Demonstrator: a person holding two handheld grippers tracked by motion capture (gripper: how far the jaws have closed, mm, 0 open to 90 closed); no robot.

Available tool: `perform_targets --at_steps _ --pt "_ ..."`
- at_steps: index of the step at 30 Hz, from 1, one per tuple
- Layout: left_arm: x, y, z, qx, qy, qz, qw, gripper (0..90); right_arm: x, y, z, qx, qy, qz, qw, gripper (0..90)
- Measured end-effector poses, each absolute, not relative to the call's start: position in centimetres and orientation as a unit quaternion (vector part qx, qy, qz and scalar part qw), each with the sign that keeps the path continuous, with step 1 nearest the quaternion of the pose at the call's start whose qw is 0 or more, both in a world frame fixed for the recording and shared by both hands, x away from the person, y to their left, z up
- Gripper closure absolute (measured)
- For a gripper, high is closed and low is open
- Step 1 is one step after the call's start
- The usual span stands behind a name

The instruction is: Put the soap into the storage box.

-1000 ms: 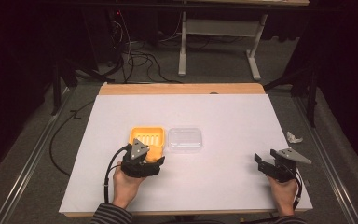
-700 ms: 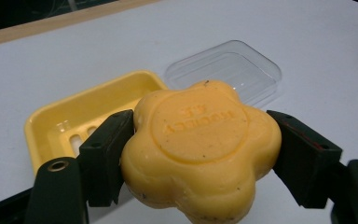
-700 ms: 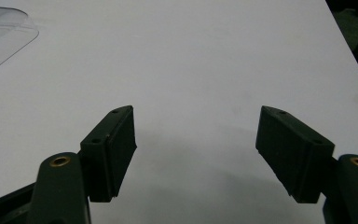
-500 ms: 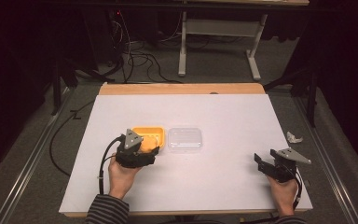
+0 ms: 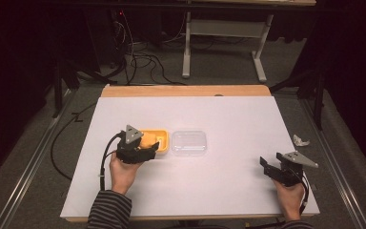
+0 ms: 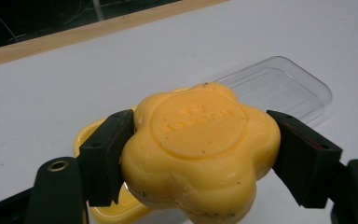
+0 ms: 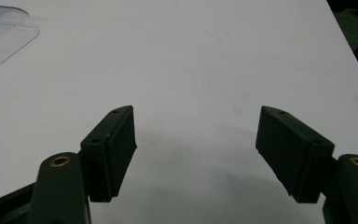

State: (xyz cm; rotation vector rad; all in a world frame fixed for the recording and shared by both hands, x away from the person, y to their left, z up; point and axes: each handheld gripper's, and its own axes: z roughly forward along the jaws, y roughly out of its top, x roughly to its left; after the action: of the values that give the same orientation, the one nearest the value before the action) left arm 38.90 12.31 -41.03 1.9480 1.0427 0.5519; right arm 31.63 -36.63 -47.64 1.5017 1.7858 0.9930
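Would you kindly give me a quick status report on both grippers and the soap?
Left gripper shut on yellow flower-shaped soap, above yellow soap dish. Right gripper open, empty, over bare table. Clear lid beside dish; nothing in the way.

Lab: dark room, loose cables (image 5: pixel 138 59) on carpet, white-topped table (image 5: pixel 228 109), metal bench frame (image 5: pixel 224 33).

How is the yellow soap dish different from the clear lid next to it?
The yellow dish is solid yellow, so you cannot see through it; the clear lid is see-through, and the white table shows through it. The left gripper, holding a flower-shaped soap, is right above the dish, while nothing is near the lid. Both are rounded rectangles of about the same size, lying side by side on the table.
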Motion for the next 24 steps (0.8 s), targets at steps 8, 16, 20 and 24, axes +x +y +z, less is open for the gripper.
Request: perform_targets --at_steps 8,16,20,24 --pt "39.9 12.4 -41.6 0.768 0.432 0.231 0.412 27.3 31.6 -36.7 -47.6 0.564 0.673 0.374 0.299 28.7" --pt "40.7 12.5 -42.1 0.764 0.444 0.234 0.406 27.3 31.6 -36.7 -47.6 0.564 0.673 0.374 0.299 28.8" --pt "41.0 12.4 -42.4 0.763 0.446 0.236 0.404 27.3 31.7 -36.7 -47.6 0.564 0.673 0.374 0.299 28.8" --pt "41.2 12.2 -42.7 0.762 0.446 0.247 0.399 27.3 31.6 -36.7 -47.6 0.564 0.672 0.374 0.301 28.8"
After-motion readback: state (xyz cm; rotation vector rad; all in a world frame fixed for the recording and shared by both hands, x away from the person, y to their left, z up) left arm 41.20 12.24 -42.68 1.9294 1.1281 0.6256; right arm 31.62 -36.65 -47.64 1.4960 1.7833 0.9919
